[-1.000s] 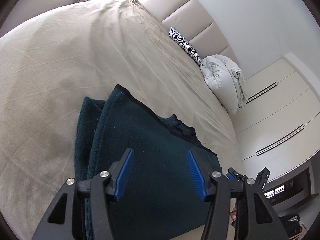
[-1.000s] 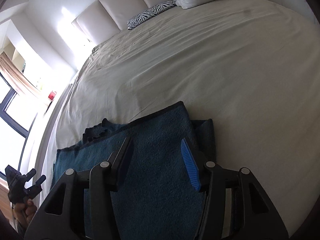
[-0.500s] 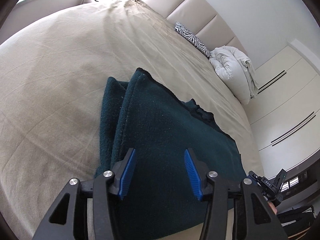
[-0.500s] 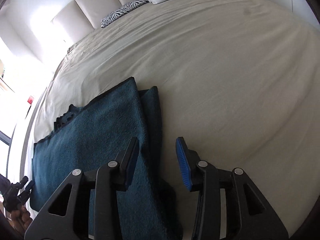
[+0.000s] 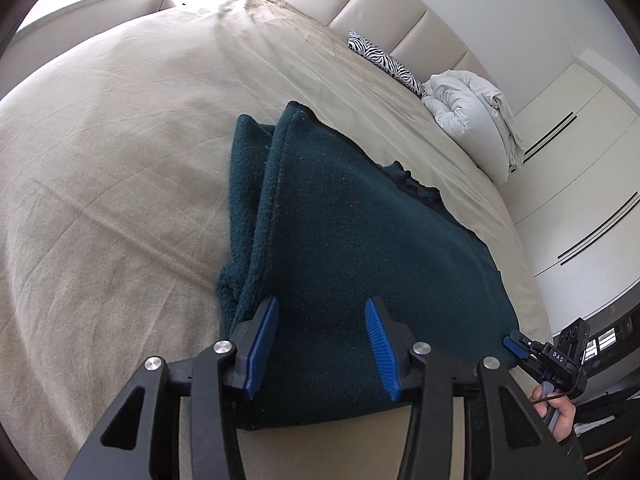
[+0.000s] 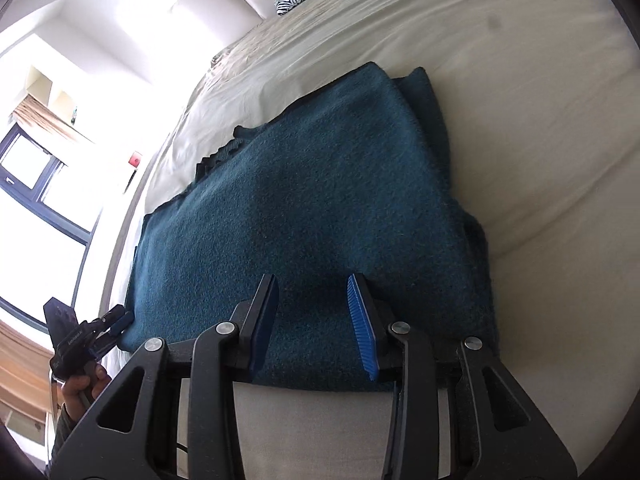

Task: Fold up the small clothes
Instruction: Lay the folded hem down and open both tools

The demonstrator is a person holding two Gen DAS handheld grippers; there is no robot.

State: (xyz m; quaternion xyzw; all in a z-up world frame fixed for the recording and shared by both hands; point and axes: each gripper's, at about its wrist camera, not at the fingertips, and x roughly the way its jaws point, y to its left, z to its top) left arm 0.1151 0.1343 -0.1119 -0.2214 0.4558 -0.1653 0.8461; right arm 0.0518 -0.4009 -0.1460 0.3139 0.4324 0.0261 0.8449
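Fleece in dark teal, a small garment (image 5: 360, 248) already doubled over, lies flat on the bed (image 5: 120, 160) near its front edge so I can work both near corners at once. My left gripper (image 5: 320, 344) hangs over its left part and my right gripper (image 6: 316, 320) over its right part. Both have just been closing, now half open, with cloth below the pads but not pinched, ready, I judge, for the next fold.
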